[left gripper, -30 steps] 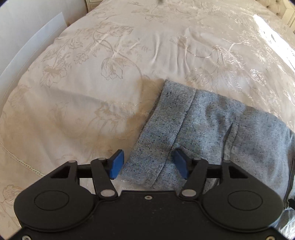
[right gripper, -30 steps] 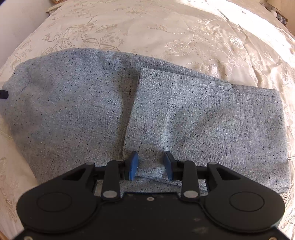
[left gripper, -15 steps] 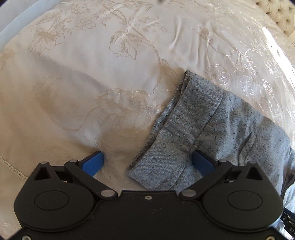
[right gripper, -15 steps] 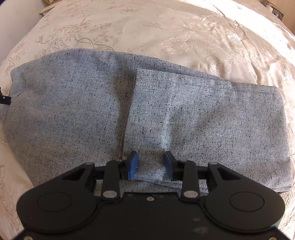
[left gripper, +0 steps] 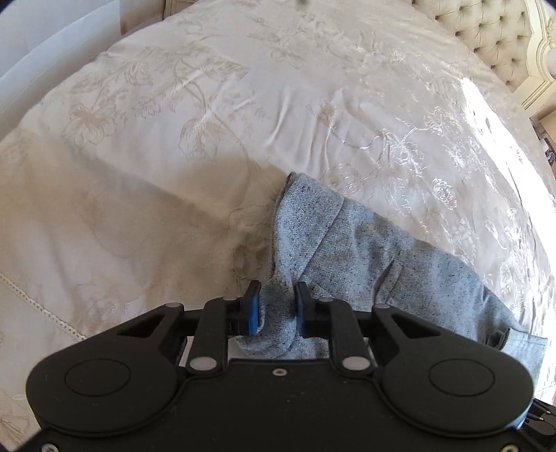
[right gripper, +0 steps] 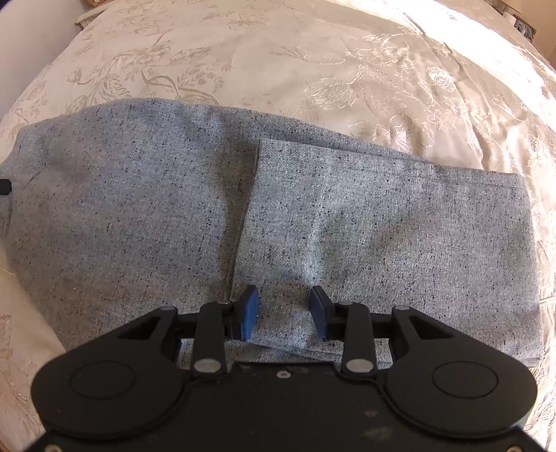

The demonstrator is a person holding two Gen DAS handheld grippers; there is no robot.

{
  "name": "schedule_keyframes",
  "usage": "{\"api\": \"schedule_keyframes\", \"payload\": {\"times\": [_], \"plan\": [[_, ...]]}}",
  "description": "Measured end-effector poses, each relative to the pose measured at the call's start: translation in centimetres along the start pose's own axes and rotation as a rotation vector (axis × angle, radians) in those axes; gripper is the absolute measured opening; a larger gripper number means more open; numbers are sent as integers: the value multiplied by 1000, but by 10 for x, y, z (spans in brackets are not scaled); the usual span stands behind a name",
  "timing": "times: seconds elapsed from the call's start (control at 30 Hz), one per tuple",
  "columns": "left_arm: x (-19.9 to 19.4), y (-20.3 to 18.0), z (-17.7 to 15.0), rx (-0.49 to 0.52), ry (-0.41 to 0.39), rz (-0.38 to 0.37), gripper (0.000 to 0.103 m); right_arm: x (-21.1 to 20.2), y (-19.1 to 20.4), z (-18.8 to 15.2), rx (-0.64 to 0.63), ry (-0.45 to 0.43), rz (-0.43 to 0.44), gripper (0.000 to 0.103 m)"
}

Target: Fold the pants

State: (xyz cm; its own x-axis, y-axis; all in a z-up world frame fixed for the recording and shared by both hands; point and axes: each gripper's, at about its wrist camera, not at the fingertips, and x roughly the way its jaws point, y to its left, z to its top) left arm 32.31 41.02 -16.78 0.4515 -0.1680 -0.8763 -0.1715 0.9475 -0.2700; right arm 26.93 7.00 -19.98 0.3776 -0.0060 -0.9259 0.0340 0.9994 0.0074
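Observation:
Grey speckled pants [right gripper: 139, 208] lie on the bed, with the leg end folded back over them as a flat upper layer [right gripper: 399, 222]. In the left wrist view the waistband end of the pants [left gripper: 312, 222] is bunched and lifted. My left gripper [left gripper: 277, 306] is shut on that near corner of the waistband. My right gripper [right gripper: 283, 313] sits low over the near edge of the folded layer, its blue pads partly closed with cloth between them, not clearly pinching it.
The cream floral bedspread [left gripper: 173, 139] covers the bed on all sides of the pants. A tufted headboard [left gripper: 486, 31] stands at the far right. A white wall panel [left gripper: 41, 45] lies past the bed's left edge.
My left gripper opened wide half a second ago, then closed on the waistband corner and raised it. My right gripper has moved in a little over the folded edge; its opening has stayed about the same.

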Motion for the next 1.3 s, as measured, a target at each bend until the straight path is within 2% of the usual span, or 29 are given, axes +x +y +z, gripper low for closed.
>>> {"api": "schedule_keyframes", "payload": {"times": [0.2, 0.37, 0.53, 0.63, 0.73, 0.9, 0.97, 1.13, 1.3], "plan": [[-26, -24, -1, 46, -53, 17, 22, -12, -2, 9, 0, -98, -18, 35], [-45, -44, 0, 60, -80, 36, 21, 10, 1, 33, -22, -160, -2, 35], [-63, -70, -1, 56, -117, 62, 18, 49, 4, 56, -60, -116, 19, 39], [-71, -96, -3, 82, -147, 97, 17, 46, 4, 59, -123, -120, 42, 39], [-82, -124, -8, 107, -177, 113, 14, 28, -17, 54, -84, -143, 134, 36], [-102, -187, -20, 171, -234, 103, 9, 1, -70, 46, 4, -164, 224, 36], [-104, -221, -28, 201, -238, 62, 8, -9, -90, 42, 8, -179, 245, 36], [-81, -309, -56, 288, -199, -11, 7, -26, -140, 29, 46, -197, 264, 36], [-32, -394, -110, 409, -104, -68, 7, -35, -192, 10, 116, -185, 276, 36]]}}
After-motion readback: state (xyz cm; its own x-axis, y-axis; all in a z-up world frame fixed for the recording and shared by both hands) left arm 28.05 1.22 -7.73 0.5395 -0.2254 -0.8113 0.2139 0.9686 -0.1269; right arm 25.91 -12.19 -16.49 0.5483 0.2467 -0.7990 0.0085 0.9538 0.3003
